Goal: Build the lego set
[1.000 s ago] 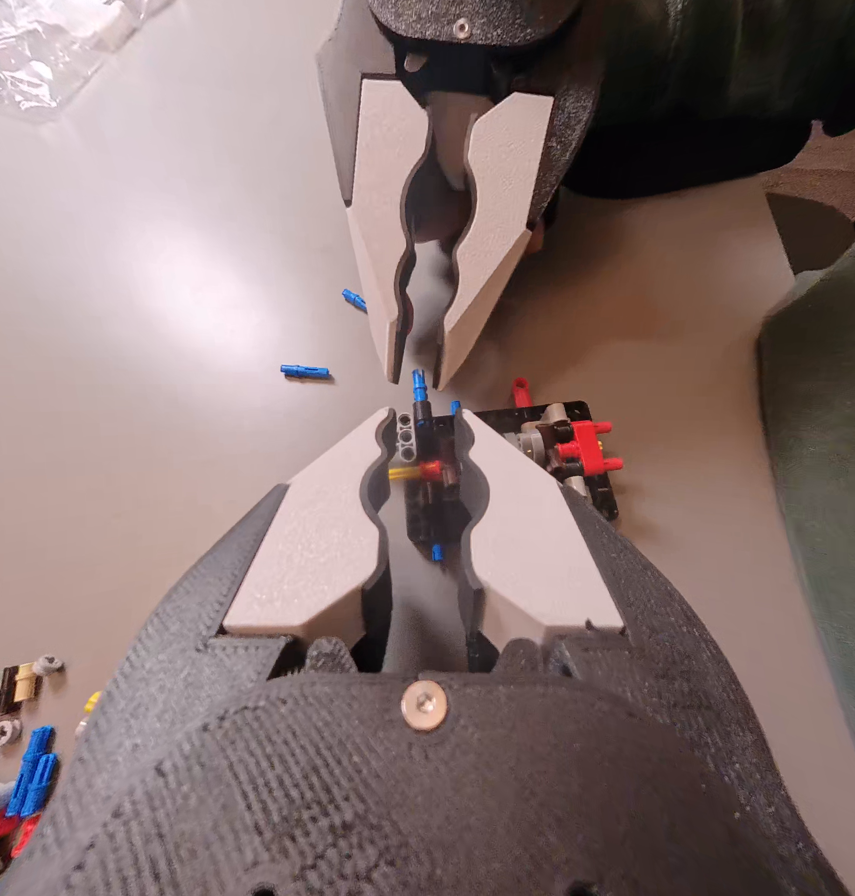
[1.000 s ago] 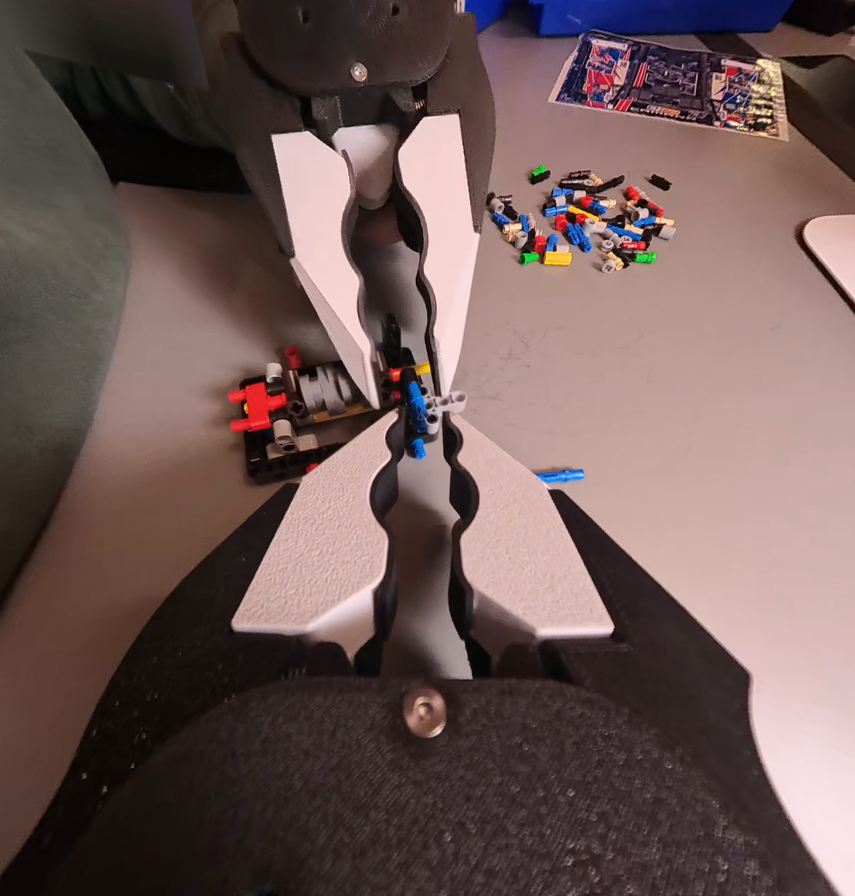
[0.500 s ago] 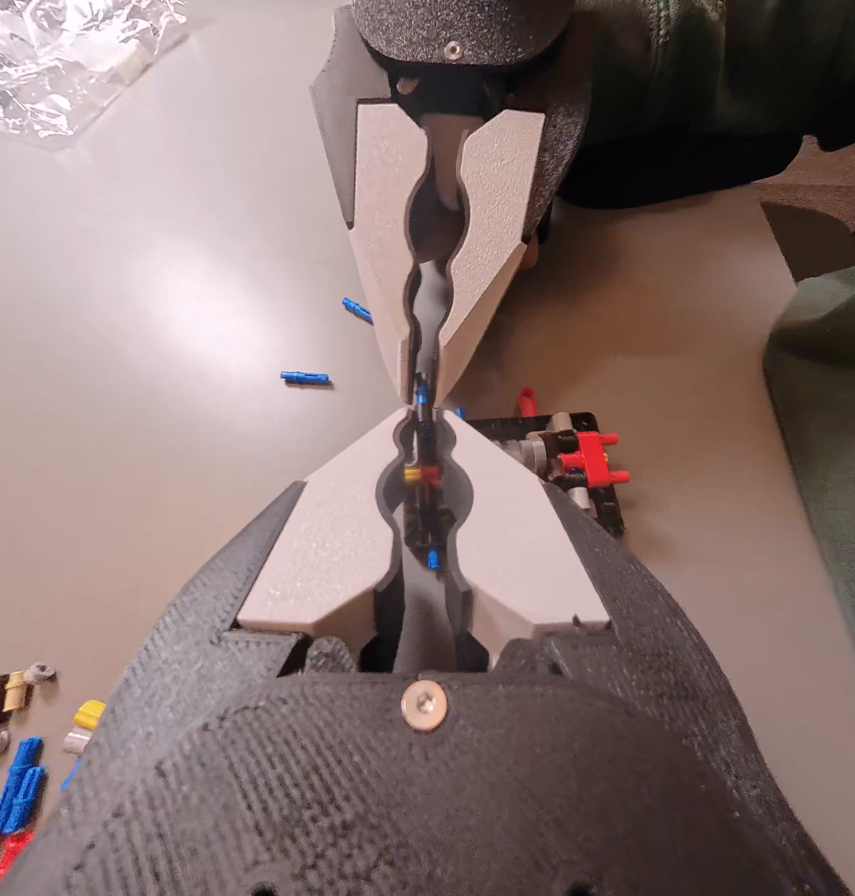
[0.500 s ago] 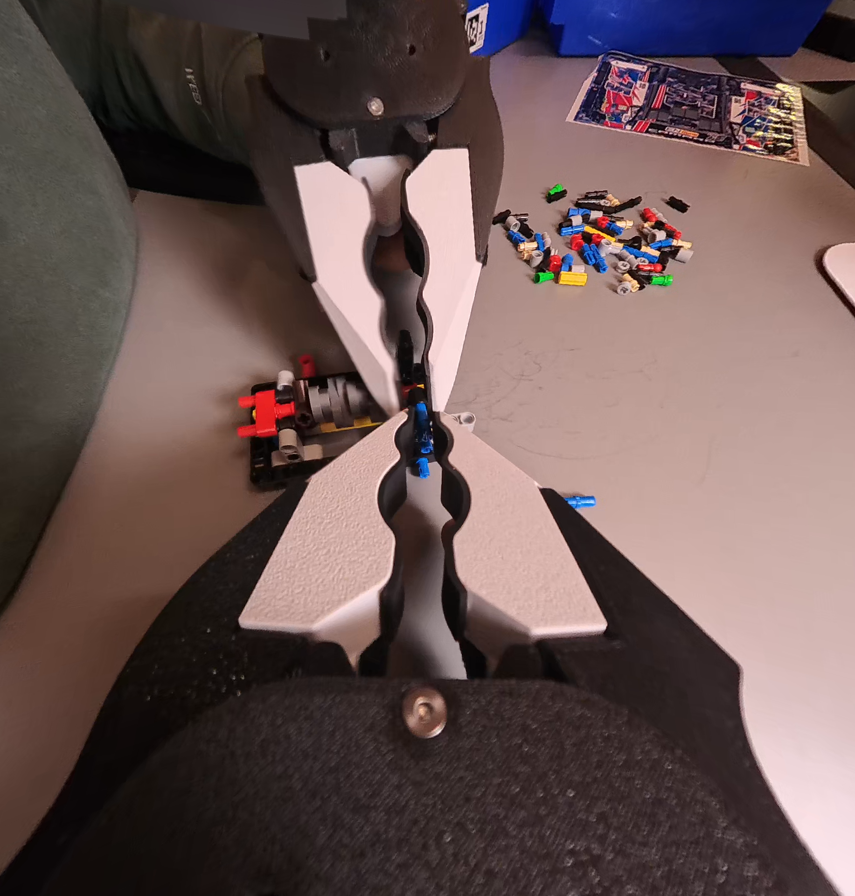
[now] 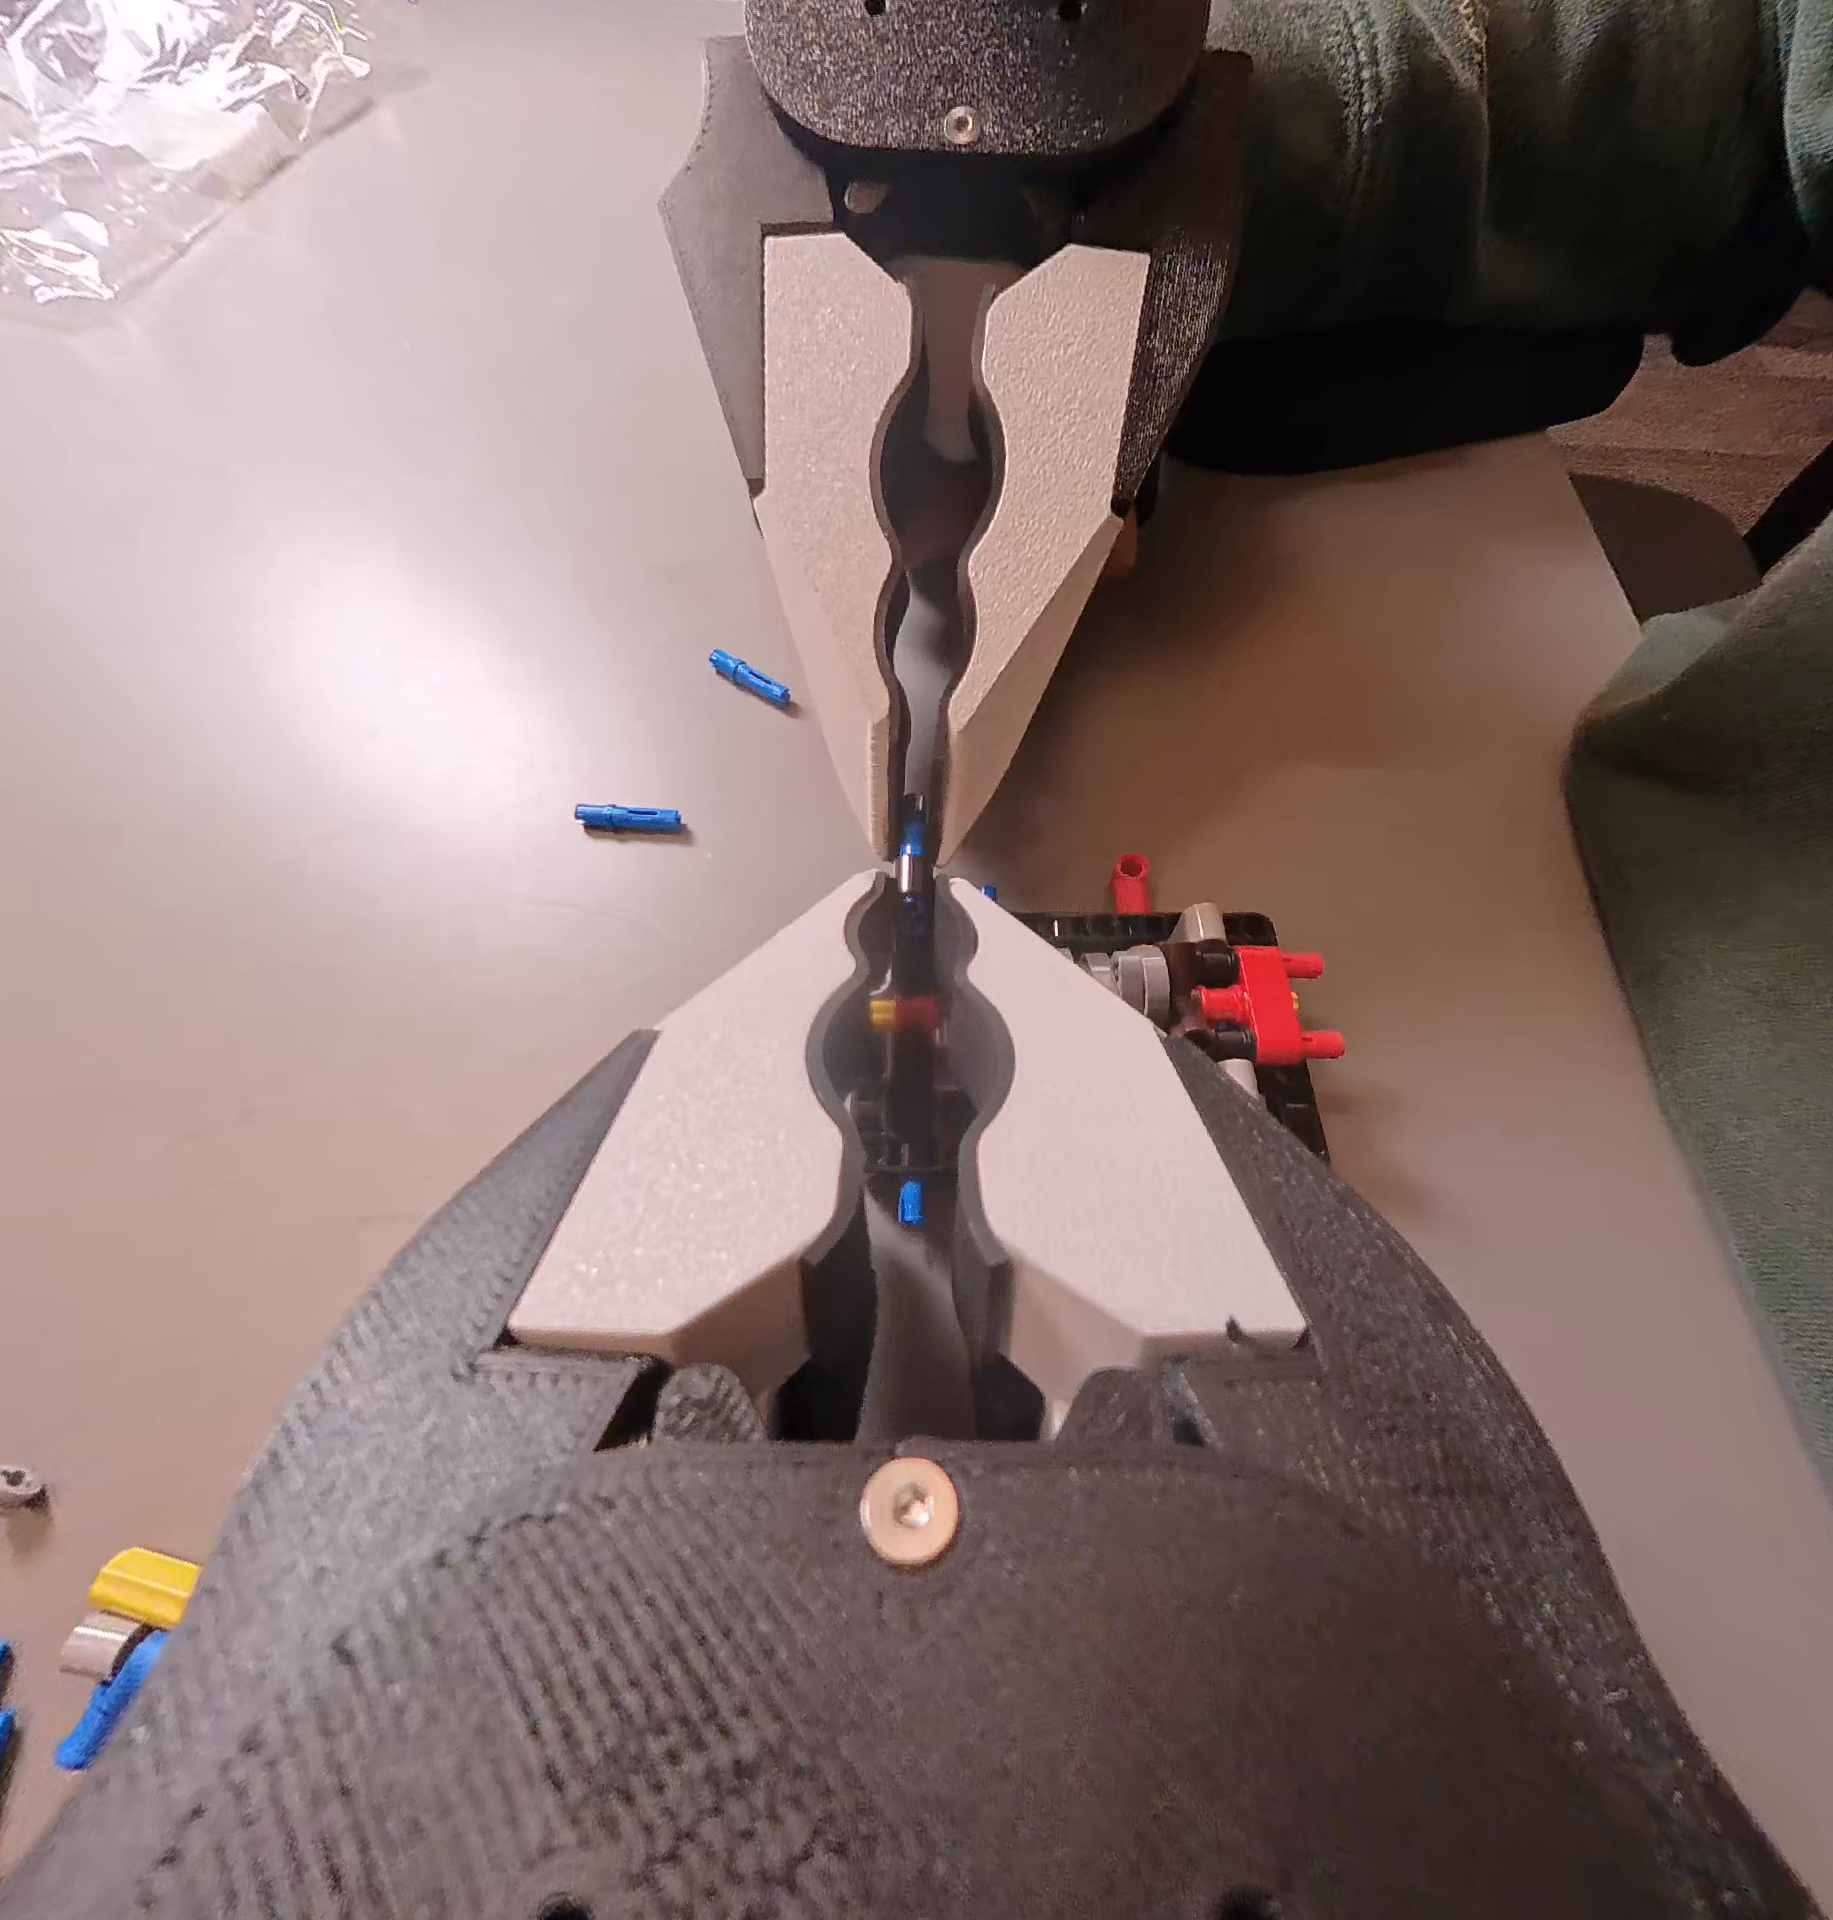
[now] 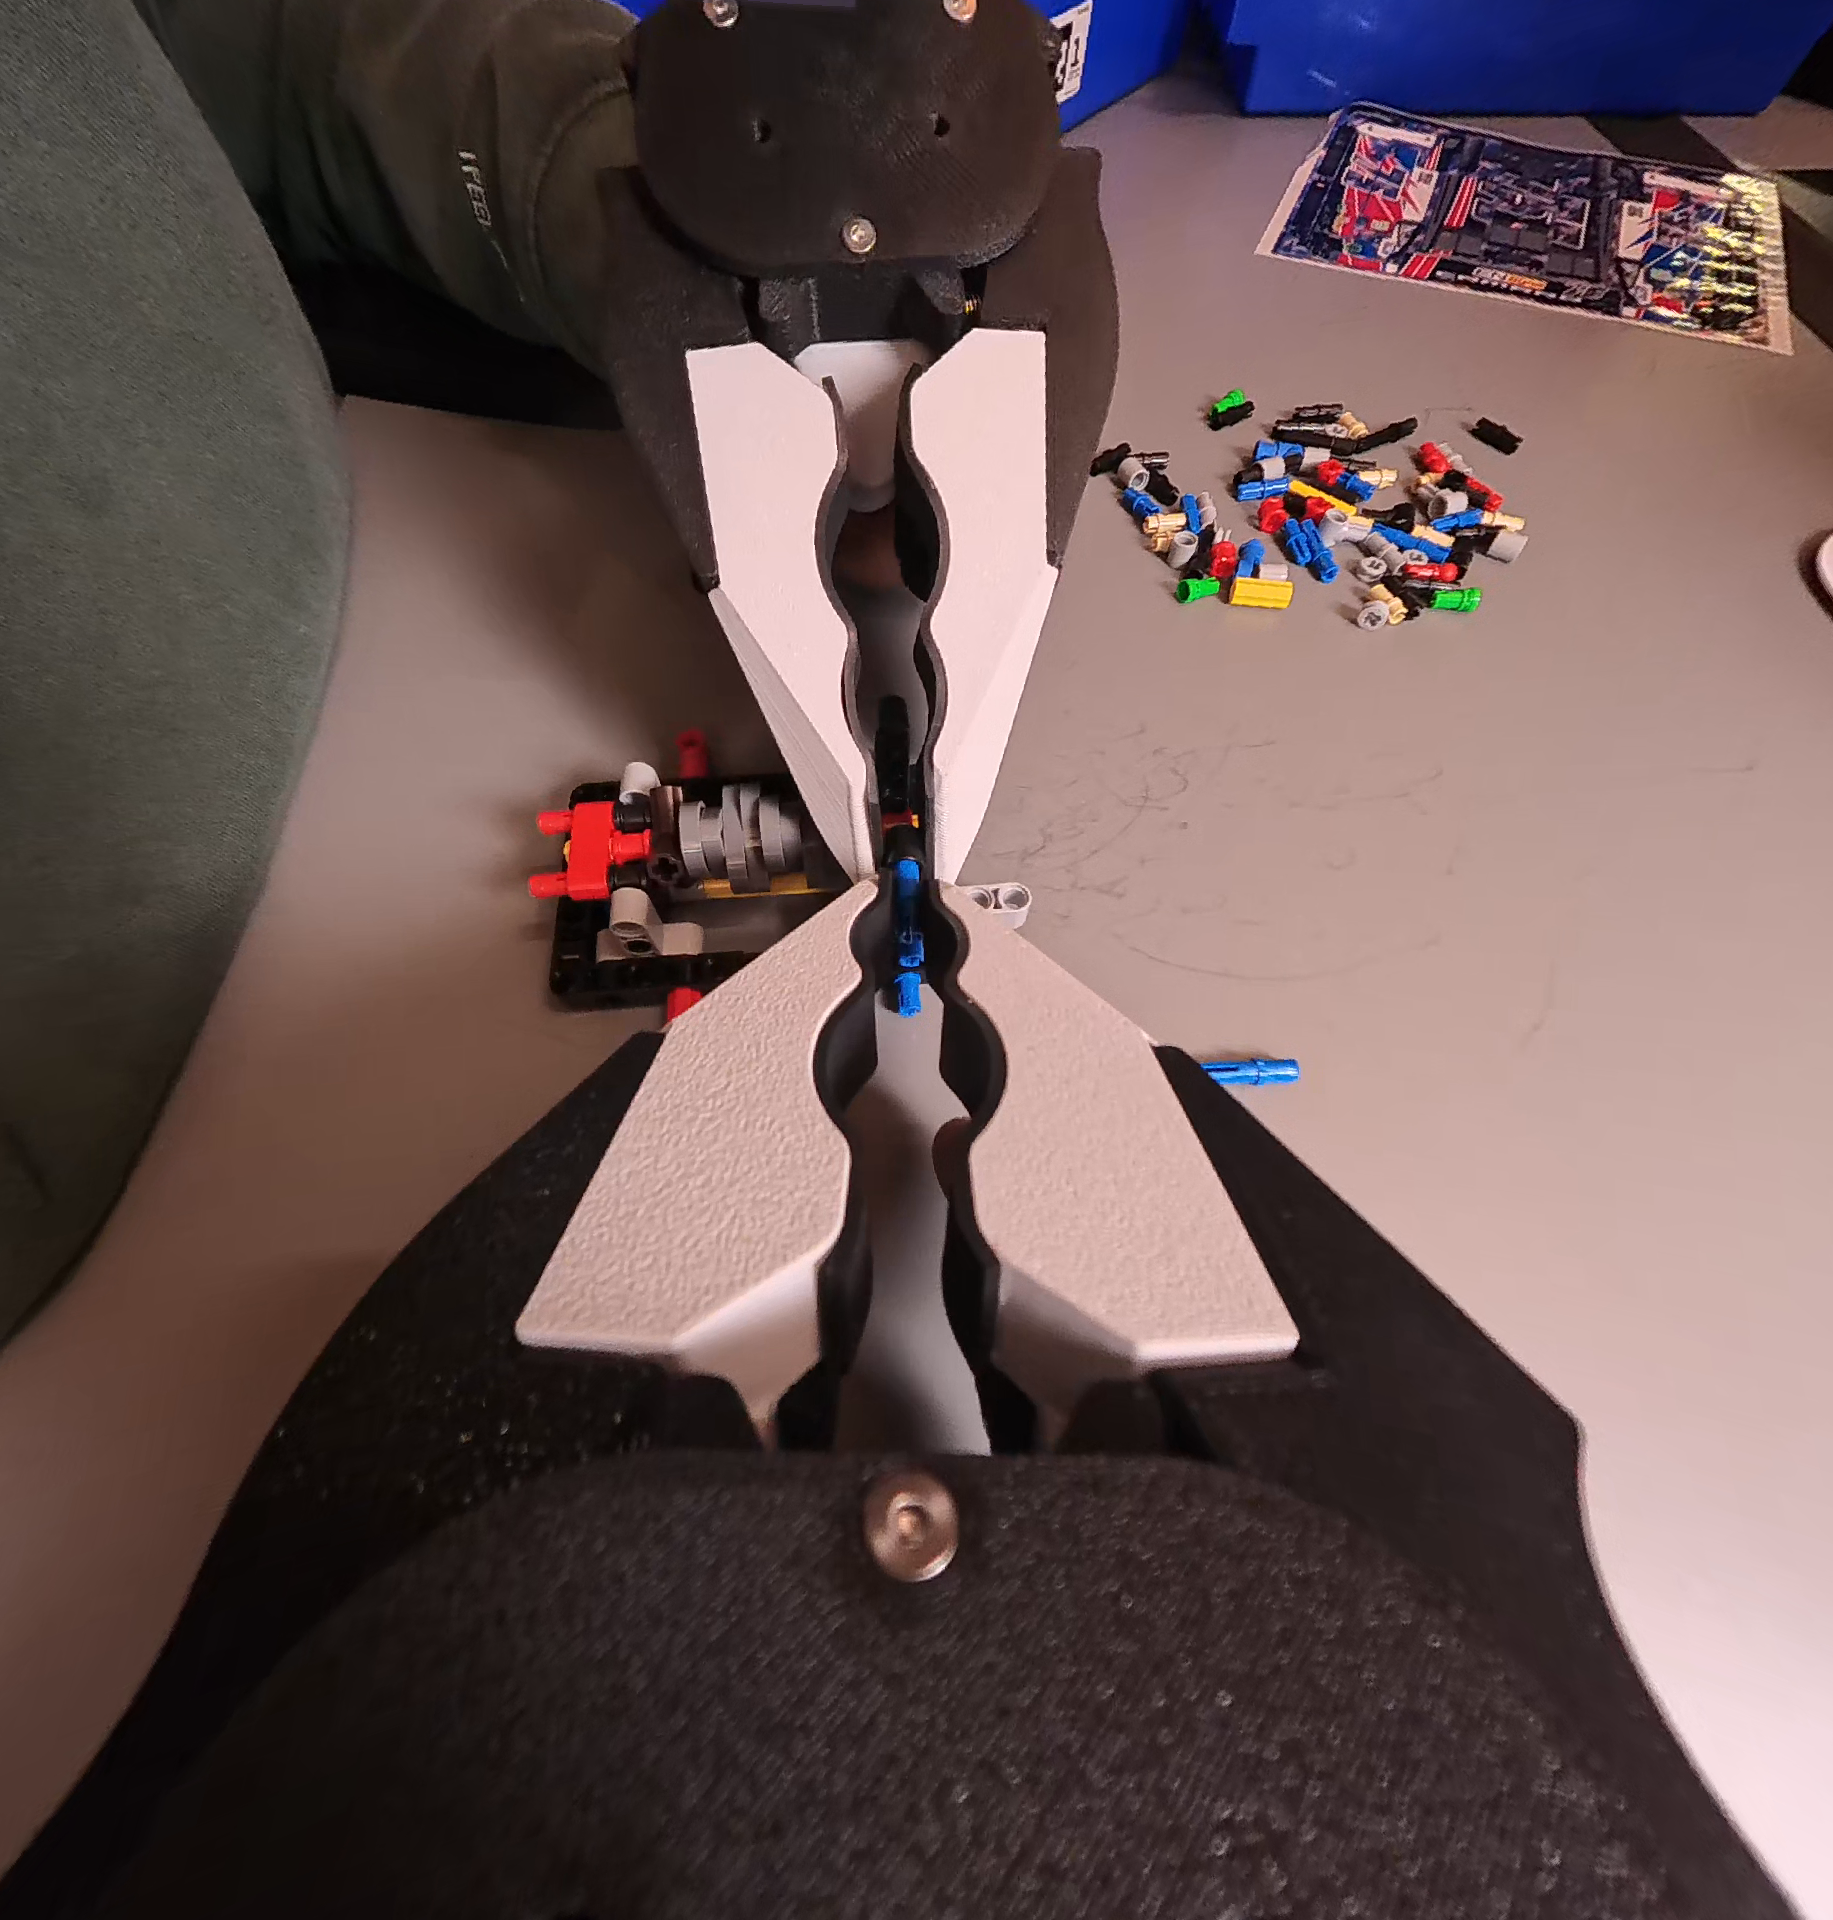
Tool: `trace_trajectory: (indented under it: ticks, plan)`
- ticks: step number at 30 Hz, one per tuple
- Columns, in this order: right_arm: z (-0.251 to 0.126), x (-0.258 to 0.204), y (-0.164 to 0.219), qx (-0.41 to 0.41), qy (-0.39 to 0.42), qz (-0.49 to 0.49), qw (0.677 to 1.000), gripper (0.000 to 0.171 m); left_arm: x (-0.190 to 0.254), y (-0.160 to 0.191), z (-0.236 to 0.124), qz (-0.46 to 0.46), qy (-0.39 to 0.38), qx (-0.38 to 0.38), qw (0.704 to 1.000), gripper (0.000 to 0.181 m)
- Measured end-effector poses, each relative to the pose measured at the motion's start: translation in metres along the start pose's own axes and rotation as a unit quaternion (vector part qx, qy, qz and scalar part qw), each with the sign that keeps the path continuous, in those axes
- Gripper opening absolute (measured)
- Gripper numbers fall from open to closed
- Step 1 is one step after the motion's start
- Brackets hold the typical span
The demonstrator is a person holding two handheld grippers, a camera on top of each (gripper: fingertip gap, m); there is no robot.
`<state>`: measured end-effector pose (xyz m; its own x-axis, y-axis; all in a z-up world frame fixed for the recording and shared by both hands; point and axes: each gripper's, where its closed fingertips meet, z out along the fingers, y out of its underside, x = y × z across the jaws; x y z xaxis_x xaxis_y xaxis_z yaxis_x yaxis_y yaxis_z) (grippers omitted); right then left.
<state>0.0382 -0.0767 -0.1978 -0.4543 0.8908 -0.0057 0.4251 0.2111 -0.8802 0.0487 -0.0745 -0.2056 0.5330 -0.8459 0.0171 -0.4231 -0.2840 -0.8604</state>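
My left gripper (image 5: 912,888) is shut on a small black lego assembly (image 5: 907,1049) with a yellow and a red pin across it. My right gripper (image 6: 907,888) is shut on a blue pin (image 6: 904,935). The two grippers meet tip to tip just above the table. The blue pin (image 5: 912,836) touches the end of the black assembly (image 6: 894,758). In the left wrist view the right gripper (image 5: 912,847) comes in from the top. In the right wrist view the left gripper (image 6: 896,862) does the same. The partly built black, grey and red model (image 6: 683,862) lies on the table beside them and also shows in the left wrist view (image 5: 1244,997).
A pile of loose small lego parts (image 6: 1327,520) lies at the far right, with a printed sheet (image 6: 1525,223) and blue bins (image 6: 1463,52) behind it. Loose blue pins (image 5: 626,818) (image 5: 749,675) lie on the table. A clear plastic bag (image 5: 91,135) lies at the far left. Green sleeves border the work area. The grippers are tip to tip, or close to it.
Both grippers have closed from partly open, the left on the black assembly and the right on the blue pin. They have come together tip to tip.
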Motion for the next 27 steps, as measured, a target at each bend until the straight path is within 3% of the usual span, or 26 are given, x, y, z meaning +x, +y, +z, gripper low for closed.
trace_trajectory:
  ticks: [1,27]
  plan:
    - [-0.0001,-0.0007,0.0001,0.0,-0.002,0.001,1.0,0.003,0.0005,0.0,0.0,0.001,0.001,0.0,1.0,0.006]
    - [-0.0011,-0.0063,0.0016,-0.002,-0.019,0.014,1.0,0.003,0.0059,0.001,-0.0005,0.003,0.018,-0.001,1.0,0.006]
